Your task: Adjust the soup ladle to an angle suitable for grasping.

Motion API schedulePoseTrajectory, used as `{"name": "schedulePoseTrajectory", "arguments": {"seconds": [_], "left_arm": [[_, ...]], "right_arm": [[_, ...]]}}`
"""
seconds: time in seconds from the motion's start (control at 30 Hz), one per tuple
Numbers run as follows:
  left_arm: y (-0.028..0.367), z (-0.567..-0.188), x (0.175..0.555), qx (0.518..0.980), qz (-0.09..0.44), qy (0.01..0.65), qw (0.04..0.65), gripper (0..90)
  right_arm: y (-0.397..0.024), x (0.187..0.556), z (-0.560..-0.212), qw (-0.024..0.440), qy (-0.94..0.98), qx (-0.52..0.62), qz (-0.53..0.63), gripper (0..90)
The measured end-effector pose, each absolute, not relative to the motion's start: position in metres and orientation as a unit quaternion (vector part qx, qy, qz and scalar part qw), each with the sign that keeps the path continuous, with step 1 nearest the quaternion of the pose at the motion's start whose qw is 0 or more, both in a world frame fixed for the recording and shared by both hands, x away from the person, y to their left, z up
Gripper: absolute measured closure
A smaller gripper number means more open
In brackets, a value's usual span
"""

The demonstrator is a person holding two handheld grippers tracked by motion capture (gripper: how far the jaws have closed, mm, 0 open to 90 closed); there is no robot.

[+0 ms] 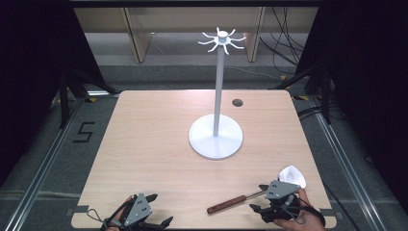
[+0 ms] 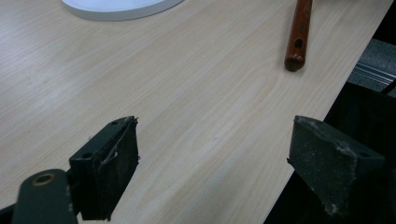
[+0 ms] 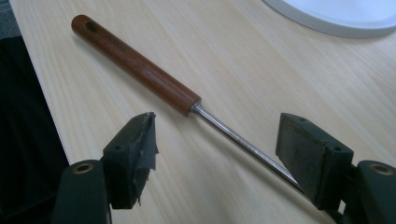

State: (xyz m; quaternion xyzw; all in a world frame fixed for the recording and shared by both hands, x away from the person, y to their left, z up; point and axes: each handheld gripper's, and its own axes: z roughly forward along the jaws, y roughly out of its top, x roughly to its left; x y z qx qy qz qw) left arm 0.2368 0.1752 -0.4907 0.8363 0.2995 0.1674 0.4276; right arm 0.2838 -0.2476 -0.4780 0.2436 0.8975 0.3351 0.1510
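Spatula [image 1: 240, 198] flat near table [image 1: 144, 144] front edge; white stand [image 1: 216, 137] mid-table. Right gripper [image 3: 217, 149] wide, straddling metal shaft. Left gripper [image 2: 229, 168] wide, front-left corner.

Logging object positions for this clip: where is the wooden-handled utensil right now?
The wooden-handled utensil lies flat near the table's front edge, right of centre, its metal shaft running under the right tongs.

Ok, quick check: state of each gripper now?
Left gripper: open, holding nothing, above the bare table.
Right gripper: open, jaws either side of the utensil shaft, not closed on it.
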Motion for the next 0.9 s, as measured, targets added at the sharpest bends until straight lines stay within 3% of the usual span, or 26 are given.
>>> {"name": "schedulePoseTrajectory", "arguments": {"seconds": [0.37,0.9], "left_arm": [[0.174,-0.491,0.236,0.832,0.165,0.305,0.434,15.2],[0.175,-0.491,0.237,0.836,0.165,0.299,0.429,15.1]], "right_arm": [[-0.211,0.293,-0.478,0.133,0.919,0.194,0.317,32.0],[-0.184,0.31,-0.486,0.096,0.948,0.127,0.276,45.4]]}}
